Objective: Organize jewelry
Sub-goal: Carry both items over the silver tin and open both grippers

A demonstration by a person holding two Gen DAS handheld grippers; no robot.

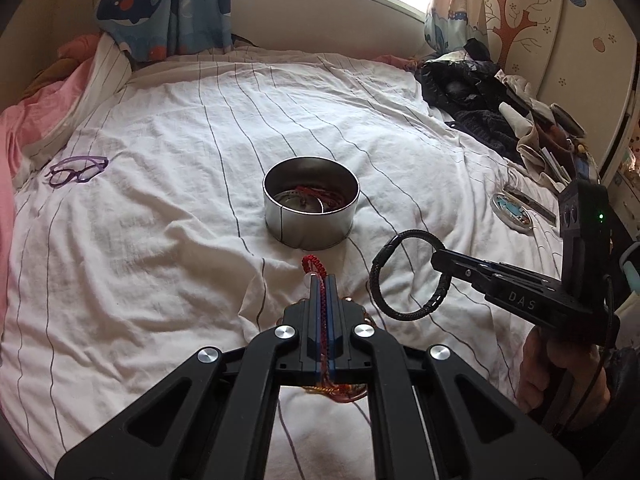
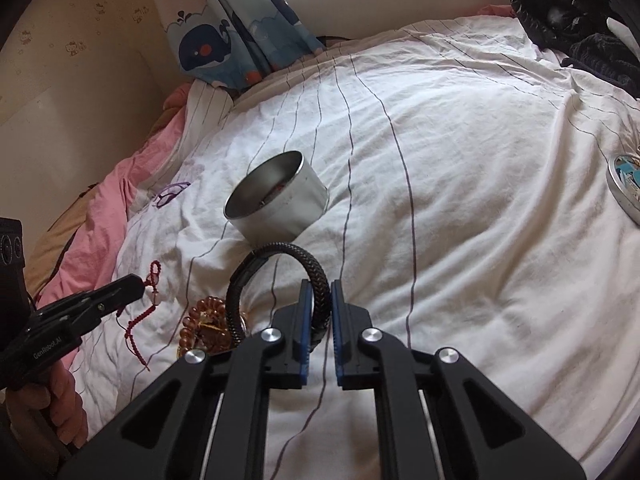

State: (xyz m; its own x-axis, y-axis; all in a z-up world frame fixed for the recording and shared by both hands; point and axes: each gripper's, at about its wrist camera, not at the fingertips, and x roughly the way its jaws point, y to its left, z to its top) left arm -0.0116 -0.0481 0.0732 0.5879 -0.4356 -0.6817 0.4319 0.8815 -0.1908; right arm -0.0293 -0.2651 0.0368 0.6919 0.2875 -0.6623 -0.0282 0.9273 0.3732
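A round metal tin (image 1: 311, 208) stands open mid-bed, with red cord and silver pieces inside; it also shows in the right wrist view (image 2: 276, 204). My left gripper (image 1: 322, 280) is shut on a red braided cord bracelet (image 1: 312, 266), held just short of the tin; the cord hangs from it in the right wrist view (image 2: 154, 280). My right gripper (image 2: 320, 292) is shut on a black braided leather bracelet (image 2: 276, 276), held above the sheet to the right of the tin (image 1: 408, 276). A brown bead bracelet (image 2: 208, 324) lies on the sheet below.
Purple glasses (image 1: 78, 170) lie at the left of the striped white sheet (image 1: 180, 120). The tin's lid (image 1: 512, 212) lies at the right. Dark clothes and clutter (image 1: 480, 100) fill the far right. A pink blanket (image 1: 24, 140) runs along the left edge.
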